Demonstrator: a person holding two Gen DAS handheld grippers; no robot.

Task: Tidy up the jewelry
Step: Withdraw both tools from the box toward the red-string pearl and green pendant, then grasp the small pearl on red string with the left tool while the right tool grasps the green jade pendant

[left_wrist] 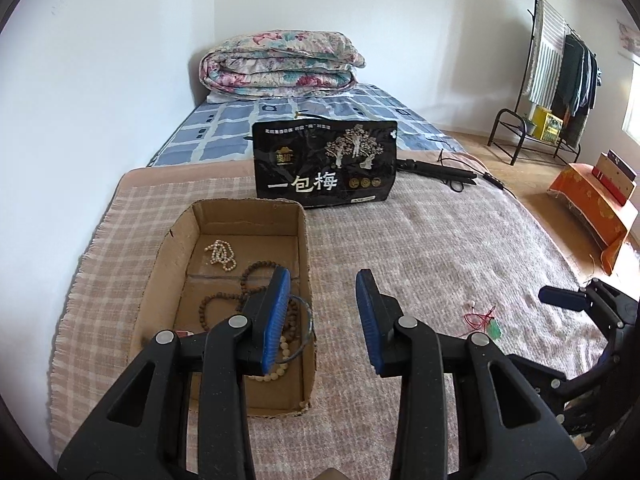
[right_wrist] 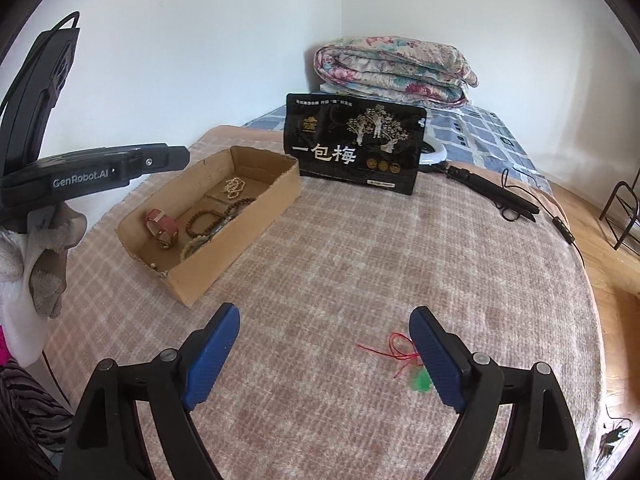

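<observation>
A shallow cardboard box (left_wrist: 248, 203) (right_wrist: 224, 258) sits on the checked blanket and holds a white bead string (left_wrist: 221, 255), brown bead bracelets (left_wrist: 224, 304) (right_wrist: 204, 222), a cream bead bracelet (left_wrist: 280, 360) and a red-strapped watch (right_wrist: 162, 226). My left gripper (left_wrist: 323, 280) hovers over the box's right wall, open, with nothing between its blue pads. It also shows at the left of the right wrist view (right_wrist: 120, 168), held by a gloved hand (right_wrist: 44, 248). A red cord with a green pendant (right_wrist: 420, 382) (left_wrist: 482, 320) lies loose on the blanket. My right gripper (right_wrist: 324, 312) stands wide open above it, the pendant just inside its right finger (right_wrist: 440, 360).
A black snack bag (left_wrist: 326, 164) (right_wrist: 356, 148) stands behind the box. A folded floral quilt (left_wrist: 280, 64) lies at the bed's head. A black hair tool with cable (right_wrist: 500, 196) rests at the blanket's right. A clothes rack (left_wrist: 560, 80) and an orange-covered stand (left_wrist: 592, 204) are on the floor.
</observation>
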